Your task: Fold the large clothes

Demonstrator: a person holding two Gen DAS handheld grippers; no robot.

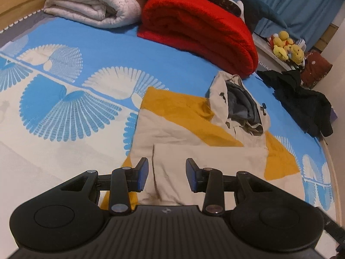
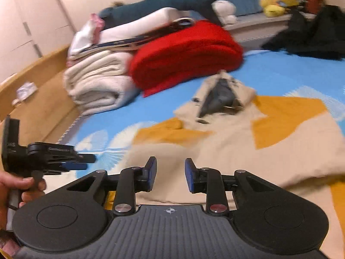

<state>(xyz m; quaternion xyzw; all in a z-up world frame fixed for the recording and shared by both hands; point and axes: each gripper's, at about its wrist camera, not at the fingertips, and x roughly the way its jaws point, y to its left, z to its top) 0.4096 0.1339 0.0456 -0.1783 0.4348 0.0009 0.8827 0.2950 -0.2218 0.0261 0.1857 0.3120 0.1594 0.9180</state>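
The beige-and-mustard hooded jacket [image 1: 194,133] lies spread on the blue patterned bedspread [image 1: 64,86] (hood toward the red blanket [image 1: 200,30]), with the left gripper [image 1: 167,173] and right gripper [image 2: 170,173] above its hem, both spread and empty.

Both claws (left [image 1: 167,174], right [image 2: 170,173]) agape
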